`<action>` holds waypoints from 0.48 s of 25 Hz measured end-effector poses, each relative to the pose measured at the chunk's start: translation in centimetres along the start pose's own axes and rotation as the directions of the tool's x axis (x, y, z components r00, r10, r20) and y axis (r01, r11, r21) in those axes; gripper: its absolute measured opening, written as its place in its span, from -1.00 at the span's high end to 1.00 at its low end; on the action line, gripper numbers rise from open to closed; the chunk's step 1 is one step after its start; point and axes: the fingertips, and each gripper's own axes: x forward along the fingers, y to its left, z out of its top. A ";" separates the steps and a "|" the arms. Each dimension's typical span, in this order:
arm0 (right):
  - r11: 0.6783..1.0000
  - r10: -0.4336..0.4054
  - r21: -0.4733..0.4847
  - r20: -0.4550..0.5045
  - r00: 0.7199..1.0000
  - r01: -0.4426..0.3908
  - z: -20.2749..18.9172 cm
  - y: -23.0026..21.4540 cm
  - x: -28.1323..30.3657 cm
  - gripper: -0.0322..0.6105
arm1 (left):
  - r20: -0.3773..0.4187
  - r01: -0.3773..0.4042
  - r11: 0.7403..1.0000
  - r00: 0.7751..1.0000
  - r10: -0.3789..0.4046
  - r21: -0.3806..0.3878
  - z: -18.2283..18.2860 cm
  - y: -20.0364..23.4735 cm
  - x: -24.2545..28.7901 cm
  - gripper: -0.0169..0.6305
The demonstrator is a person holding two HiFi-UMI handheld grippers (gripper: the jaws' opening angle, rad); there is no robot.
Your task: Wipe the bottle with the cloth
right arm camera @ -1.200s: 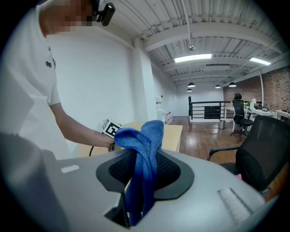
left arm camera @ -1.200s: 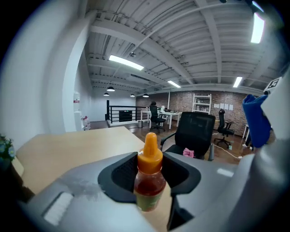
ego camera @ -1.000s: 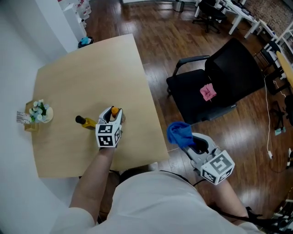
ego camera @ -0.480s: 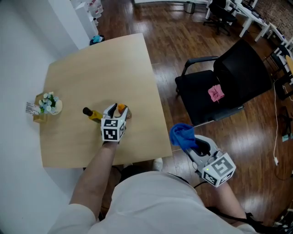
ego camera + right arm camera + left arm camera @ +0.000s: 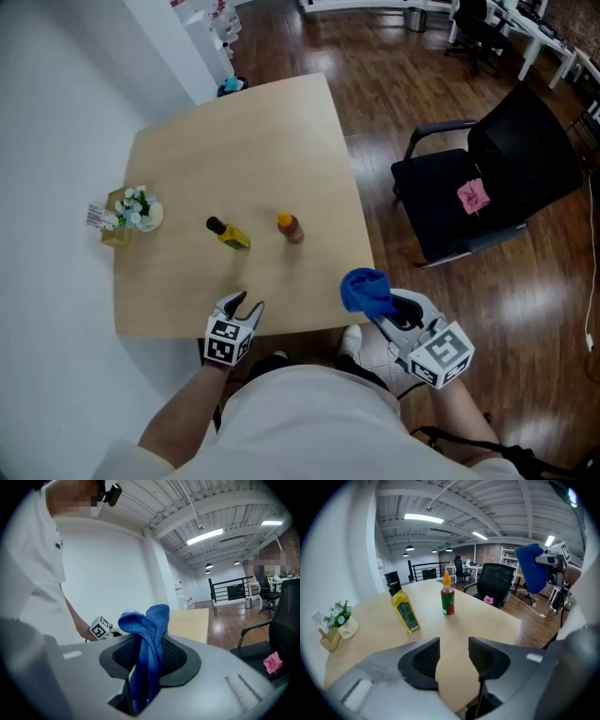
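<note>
Two bottles stand on the wooden table: a yellow oil bottle with a black cap, and a small red sauce bottle with an orange cap. My left gripper hovers open at the table's near edge, well short of both bottles, with nothing between its fingers. Off the table's near right corner, my right gripper is shut on a blue cloth, which bunches above the jaws.
A small pot of white flowers sits at the table's left edge. A black office chair with a pink item on its seat stands to the right on the wooden floor.
My left gripper has let go of the red sauce bottle and drawn back to the table's near edge. The bottle stands free. The right gripper still holds the cloth.
</note>
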 end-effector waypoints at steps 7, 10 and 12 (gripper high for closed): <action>1.000 -0.025 -0.020 -0.035 0.999 0.024 0.0 7.1 4.4 0.53 | -0.121 0.119 0.993 0.985 -0.120 -0.015 -13.1 1.6 -4.8 0.45; 0.999 -0.049 -0.014 -0.035 0.998 0.049 0.0 10.8 6.5 0.53 | -0.213 0.196 0.980 0.959 -0.189 0.011 -20.4 2.5 -6.9 0.45; 0.998 -0.066 -0.001 -0.025 0.998 0.066 0.1 13.3 7.6 0.53 | -0.286 0.208 0.978 0.937 -0.200 -0.004 -25.9 4.1 -8.4 0.45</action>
